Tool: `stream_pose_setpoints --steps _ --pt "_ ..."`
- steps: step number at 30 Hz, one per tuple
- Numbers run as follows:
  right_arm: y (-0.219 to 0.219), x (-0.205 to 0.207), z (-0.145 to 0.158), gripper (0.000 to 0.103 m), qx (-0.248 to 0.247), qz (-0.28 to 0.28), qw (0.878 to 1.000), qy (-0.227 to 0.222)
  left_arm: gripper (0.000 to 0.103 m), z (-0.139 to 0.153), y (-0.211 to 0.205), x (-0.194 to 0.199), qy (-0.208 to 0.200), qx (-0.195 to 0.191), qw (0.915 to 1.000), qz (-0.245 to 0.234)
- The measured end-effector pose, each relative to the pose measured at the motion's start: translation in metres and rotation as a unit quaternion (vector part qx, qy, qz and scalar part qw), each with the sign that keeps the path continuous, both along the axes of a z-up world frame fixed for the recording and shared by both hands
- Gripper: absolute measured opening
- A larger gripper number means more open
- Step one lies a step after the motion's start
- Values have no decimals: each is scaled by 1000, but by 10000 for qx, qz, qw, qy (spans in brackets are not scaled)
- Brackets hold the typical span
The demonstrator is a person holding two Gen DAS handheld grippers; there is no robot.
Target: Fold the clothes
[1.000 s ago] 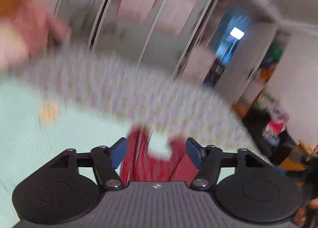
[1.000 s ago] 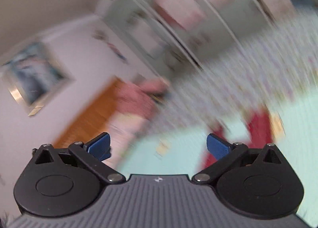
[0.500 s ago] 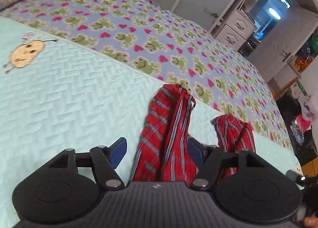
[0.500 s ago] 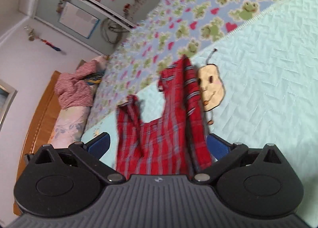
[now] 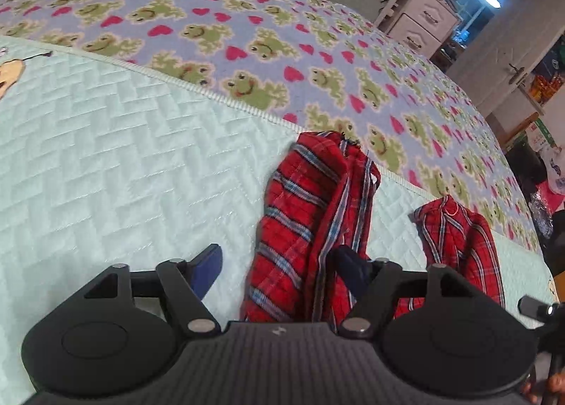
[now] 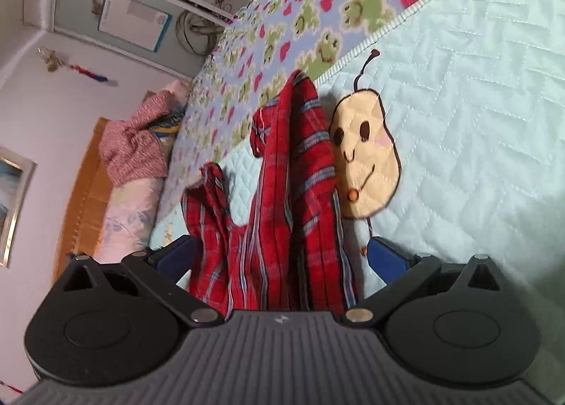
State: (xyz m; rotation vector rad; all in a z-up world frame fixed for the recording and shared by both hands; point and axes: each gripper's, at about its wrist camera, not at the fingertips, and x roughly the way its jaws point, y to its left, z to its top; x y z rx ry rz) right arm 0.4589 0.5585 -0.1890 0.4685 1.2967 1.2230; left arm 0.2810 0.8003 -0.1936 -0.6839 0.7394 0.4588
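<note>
A red plaid garment [image 5: 310, 214] lies crumpled on the mint quilted mat [image 5: 123, 157], two leg-like parts stretching away from me. My left gripper [image 5: 279, 269] is open, low over the near end of one part, and cloth lies between its blue fingers [image 5: 208, 267]. The other part [image 5: 459, 246] lies to the right, outside the fingers. In the right wrist view the same garment [image 6: 293, 193] runs up between the fingers of my right gripper [image 6: 280, 258], which is wide open. Both gripper bodies hide the garment's near edge.
A frog-and-heart blanket [image 5: 247, 41] covers the bed beyond the mat. A bee face patch [image 6: 367, 164] is sewn on the mat beside the garment. A pink knitted cloth [image 6: 134, 143] and pillow lie by the wooden headboard [image 6: 84, 193]. White drawers [image 5: 423, 27] stand past the bed.
Both grippers swung down from a blurred view of the wardrobe to the bed, then moved closer to the plaid garment. Both stayed open.
</note>
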Motion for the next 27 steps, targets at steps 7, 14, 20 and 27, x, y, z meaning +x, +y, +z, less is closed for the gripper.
stream_pose_setpoints --steps 7,14,20,27 --pt "27 2 1 103 183 354 9989 -259 92 -6 3 16 -184 52 9988 -443" --pt "32 7 -1 103 431 646 9969 -112 100 -7 -8 33 -87 381 9963 -760" --pt "35 4 -1 56 118 680 9965 -464 68 -7 -17 46 2 672 9926 -1011" --pt "37 -10 1 20 -229 483 9949 -851 16 -2 -27 44 184 1170 9879 -1003"
